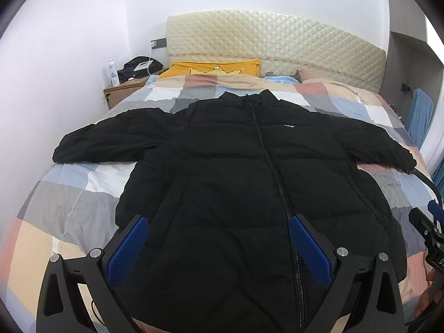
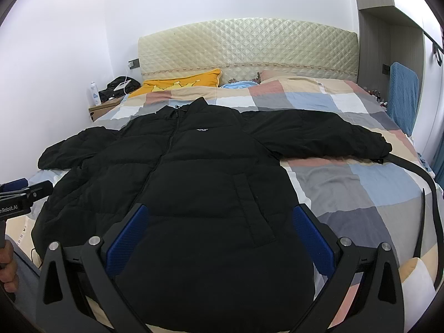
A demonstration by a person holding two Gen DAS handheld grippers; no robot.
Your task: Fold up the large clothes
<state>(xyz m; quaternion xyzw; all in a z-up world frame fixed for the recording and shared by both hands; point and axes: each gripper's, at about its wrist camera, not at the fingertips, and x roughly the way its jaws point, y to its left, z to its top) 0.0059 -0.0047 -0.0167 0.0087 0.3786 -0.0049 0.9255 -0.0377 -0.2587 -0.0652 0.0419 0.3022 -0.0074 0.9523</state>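
A black puffer jacket lies flat, front up and zipped, on the checked bedspread, both sleeves spread out sideways, collar toward the headboard. It also shows in the right wrist view. My left gripper is open and empty, hovering over the jacket's lower hem near the zipper. My right gripper is open and empty, over the hem on the jacket's right half. The right gripper also shows at the right edge of the left wrist view; the left gripper shows at the left edge of the right wrist view.
A quilted cream headboard and a yellow pillow are at the far end. A wooden nightstand with a bottle and black bag stands at the far left. A black belt lies on the bed's right side. A blue cloth hangs by the right wall.
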